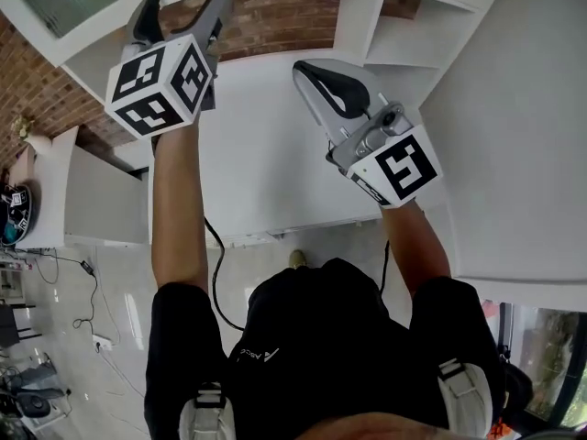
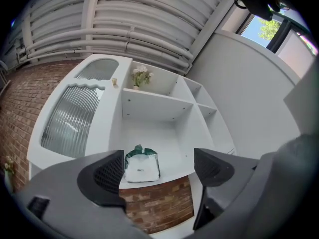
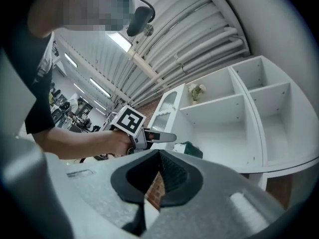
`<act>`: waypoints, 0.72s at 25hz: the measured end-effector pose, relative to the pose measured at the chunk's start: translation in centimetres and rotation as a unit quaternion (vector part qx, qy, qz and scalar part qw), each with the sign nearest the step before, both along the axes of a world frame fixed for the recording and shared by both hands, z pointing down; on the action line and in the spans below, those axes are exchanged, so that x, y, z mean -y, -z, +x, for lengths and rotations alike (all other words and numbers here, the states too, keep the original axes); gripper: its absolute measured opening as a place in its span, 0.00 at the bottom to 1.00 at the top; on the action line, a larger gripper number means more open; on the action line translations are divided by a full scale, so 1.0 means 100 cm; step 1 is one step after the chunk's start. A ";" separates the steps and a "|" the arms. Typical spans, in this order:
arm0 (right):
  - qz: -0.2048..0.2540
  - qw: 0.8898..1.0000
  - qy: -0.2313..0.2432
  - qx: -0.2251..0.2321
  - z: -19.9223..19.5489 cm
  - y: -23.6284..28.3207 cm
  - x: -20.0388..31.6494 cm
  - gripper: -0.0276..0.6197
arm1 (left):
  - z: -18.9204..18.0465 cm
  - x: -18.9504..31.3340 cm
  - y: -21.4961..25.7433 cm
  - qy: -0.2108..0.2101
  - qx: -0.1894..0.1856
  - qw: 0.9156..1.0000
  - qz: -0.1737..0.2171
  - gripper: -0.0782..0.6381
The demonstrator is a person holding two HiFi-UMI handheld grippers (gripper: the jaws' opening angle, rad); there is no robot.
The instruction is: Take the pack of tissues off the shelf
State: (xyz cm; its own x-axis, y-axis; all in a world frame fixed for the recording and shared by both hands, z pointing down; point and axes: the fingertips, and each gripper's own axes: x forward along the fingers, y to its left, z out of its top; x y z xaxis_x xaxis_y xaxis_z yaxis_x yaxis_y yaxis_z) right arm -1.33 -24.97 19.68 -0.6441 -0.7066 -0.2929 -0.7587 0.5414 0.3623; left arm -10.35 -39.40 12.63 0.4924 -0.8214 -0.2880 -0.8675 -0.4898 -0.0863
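White shelf unit (image 2: pixel 157 103) against a brick wall (image 2: pixel 157 205). A pack of tissues (image 2: pixel 142 166), white with a green top, stands on the lower board near its front edge, towards the left side. A small bunch of flowers (image 2: pixel 141 76) stands on the upper board, at the back left corner.

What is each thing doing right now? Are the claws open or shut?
White tissue pack with green top: standing upright on the white shelf, untouched.
Left claw: open, empty.
Right claw: shut, empty.
White flowers in pot: standing upright, higher up.
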 end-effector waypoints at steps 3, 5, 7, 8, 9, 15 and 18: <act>0.004 1.000 0.009 -0.001 0.004 0.003 0.018 0.05 | 0.006 0.028 0.001 0.012 0.012 1.000 -0.009 0.72; 0.006 1.000 0.019 0.000 0.007 0.004 0.028 0.05 | 0.009 0.043 0.001 0.025 0.021 0.999 -0.013 0.72; 0.009 0.999 0.030 -0.001 0.010 0.004 0.037 0.05 | 0.012 0.058 0.001 0.039 0.030 0.999 -0.016 0.73; 0.010 0.999 0.036 -0.002 0.012 0.003 0.041 0.05 | 0.014 0.065 0.001 0.045 0.034 0.998 -0.017 0.73; 0.011 0.999 0.043 -0.004 0.014 0.003 0.045 0.05 | 0.016 0.072 0.001 0.052 0.037 0.998 -0.020 0.73; -0.003 0.996 0.088 0.003 0.032 0.002 0.062 0.05 | 0.025 0.109 -0.004 0.094 0.041 0.994 -0.036 0.73; -0.006 0.994 0.107 0.003 0.042 -0.001 0.070 0.05 | 0.026 0.125 -0.008 0.115 0.037 0.992 -0.043 0.74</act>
